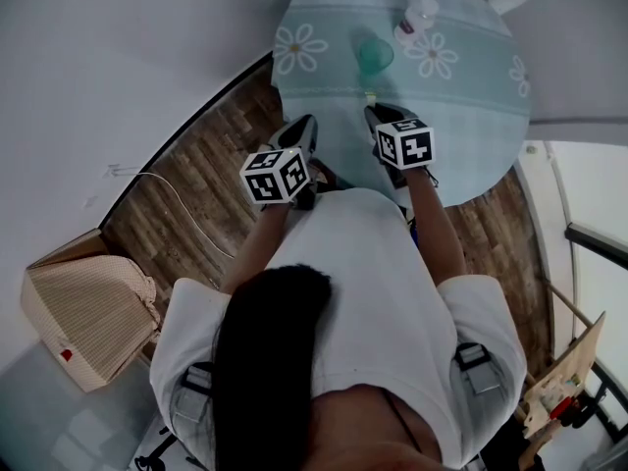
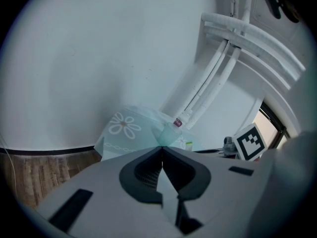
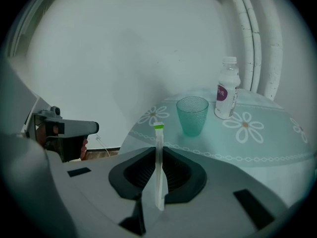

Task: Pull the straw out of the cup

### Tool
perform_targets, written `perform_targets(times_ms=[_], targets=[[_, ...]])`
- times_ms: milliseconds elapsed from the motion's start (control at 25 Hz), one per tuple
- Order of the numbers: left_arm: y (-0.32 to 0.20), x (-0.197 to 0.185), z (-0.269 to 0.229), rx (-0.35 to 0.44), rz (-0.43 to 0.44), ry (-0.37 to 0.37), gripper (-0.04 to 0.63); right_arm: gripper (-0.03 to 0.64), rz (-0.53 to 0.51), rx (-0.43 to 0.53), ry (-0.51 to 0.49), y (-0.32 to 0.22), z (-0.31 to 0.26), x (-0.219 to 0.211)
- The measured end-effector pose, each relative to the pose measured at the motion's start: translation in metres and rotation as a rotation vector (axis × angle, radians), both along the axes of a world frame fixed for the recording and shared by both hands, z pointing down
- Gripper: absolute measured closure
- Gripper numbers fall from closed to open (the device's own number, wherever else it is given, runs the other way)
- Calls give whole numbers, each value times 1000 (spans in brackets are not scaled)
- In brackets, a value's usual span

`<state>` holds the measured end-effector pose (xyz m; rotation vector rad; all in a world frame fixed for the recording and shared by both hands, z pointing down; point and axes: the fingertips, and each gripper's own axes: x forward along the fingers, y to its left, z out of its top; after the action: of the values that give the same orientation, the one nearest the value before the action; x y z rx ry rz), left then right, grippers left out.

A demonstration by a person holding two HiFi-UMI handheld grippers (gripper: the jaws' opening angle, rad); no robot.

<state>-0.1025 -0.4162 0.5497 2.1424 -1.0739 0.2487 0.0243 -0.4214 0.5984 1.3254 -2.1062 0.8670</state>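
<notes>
Straw (image 3: 158, 135) is clamped in right gripper (image 3: 159, 151) jaws, outside cup (image 3: 192, 115) mid-table (image 3: 277, 143); left gripper (image 2: 162, 149) jaws are closed, empty.

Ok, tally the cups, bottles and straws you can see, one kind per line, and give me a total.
Cup: 1
Bottle: 1
Straw: 1, gripped by the right gripper, out of the cup
Total: 3
</notes>
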Motion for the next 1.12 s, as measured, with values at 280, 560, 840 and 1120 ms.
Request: perform_targets(times_ms=[280,560,840,1120], targets=[[-3,-3,1,-5,-14,0,586,555,-6,-47,8,0,15,-5],[-4,-4,1,-6,-22,1,586,555,-12,-101,13,9,33,-11],[-5,-5,2,-8,-24,-1,586,555,-14,-155,27,17,53,-14],[-6,-8,4,-14,-38,-3,586,555,-18,-178,27,19,66,-19]])
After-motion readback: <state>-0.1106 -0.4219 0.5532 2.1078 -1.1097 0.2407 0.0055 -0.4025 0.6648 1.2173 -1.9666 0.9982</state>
